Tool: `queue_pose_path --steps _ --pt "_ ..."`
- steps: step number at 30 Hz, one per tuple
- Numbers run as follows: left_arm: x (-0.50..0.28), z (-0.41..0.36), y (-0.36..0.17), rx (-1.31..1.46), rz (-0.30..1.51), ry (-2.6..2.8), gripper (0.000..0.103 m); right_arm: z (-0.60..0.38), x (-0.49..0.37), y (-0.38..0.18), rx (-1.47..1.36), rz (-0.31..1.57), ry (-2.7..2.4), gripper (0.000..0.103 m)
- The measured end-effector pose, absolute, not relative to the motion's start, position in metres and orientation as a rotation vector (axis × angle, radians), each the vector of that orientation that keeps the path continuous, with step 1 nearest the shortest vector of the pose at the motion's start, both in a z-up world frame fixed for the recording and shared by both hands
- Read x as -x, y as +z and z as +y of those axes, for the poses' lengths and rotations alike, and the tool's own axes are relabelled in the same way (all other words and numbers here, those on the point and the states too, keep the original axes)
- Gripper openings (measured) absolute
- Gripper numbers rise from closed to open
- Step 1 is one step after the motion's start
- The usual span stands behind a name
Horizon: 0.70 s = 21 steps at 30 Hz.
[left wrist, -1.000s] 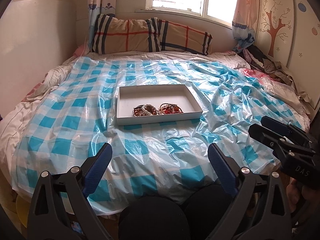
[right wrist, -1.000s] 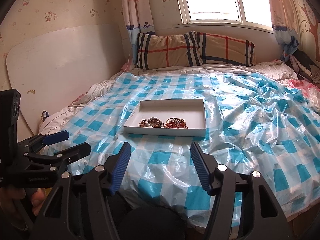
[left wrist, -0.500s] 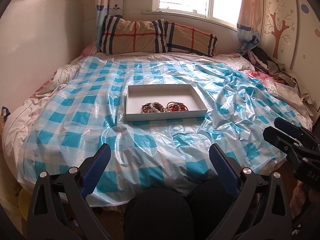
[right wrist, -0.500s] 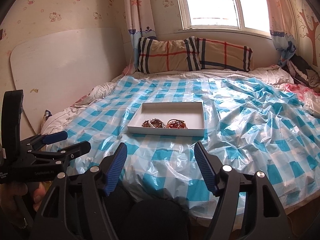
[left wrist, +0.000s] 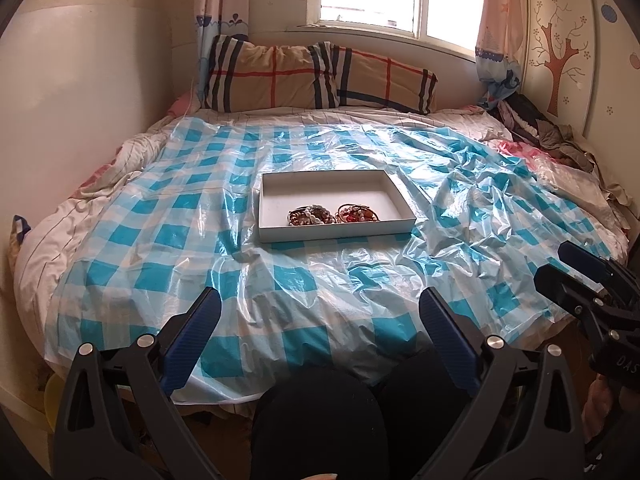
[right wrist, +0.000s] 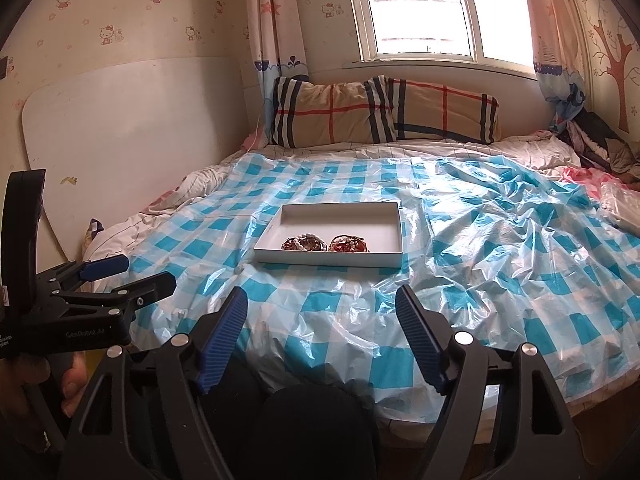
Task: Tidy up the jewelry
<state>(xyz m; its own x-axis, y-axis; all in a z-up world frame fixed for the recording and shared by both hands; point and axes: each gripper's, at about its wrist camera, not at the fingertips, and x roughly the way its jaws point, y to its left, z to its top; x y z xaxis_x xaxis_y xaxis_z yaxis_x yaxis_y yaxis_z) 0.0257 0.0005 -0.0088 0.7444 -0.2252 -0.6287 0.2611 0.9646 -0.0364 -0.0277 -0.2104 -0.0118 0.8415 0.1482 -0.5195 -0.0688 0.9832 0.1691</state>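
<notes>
A shallow white tray lies in the middle of the bed. Two small heaps of beaded jewelry sit along its near wall: a brown and white one and a redder one. My left gripper hangs open over the bed's near edge, well short of the tray, with nothing between its blue pads. My right gripper is also back from the tray, its jaws opening and empty. Each gripper shows in the other's view: the right gripper at the right edge, the left gripper at the left edge.
A crinkled blue and white checked plastic sheet covers the bed. Plaid pillows lean under the window at the far end. A white board stands against the left wall. Clothes are piled at the far right. Dark-clad knees sit below the grippers.
Both grippers have drawn back from the bed, so the tray looks farther away and more of the room shows. The right gripper's jaws have spread wider.
</notes>
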Motion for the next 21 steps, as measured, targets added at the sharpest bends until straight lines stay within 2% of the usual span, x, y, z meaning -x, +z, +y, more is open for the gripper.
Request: queue_pose_path --steps 21 --pt "-0.014 0.009 -0.002 -0.063 0.676 -0.258 0.095 -0.210 0.052 -0.006 -0.137 0.554 0.106 0.081"
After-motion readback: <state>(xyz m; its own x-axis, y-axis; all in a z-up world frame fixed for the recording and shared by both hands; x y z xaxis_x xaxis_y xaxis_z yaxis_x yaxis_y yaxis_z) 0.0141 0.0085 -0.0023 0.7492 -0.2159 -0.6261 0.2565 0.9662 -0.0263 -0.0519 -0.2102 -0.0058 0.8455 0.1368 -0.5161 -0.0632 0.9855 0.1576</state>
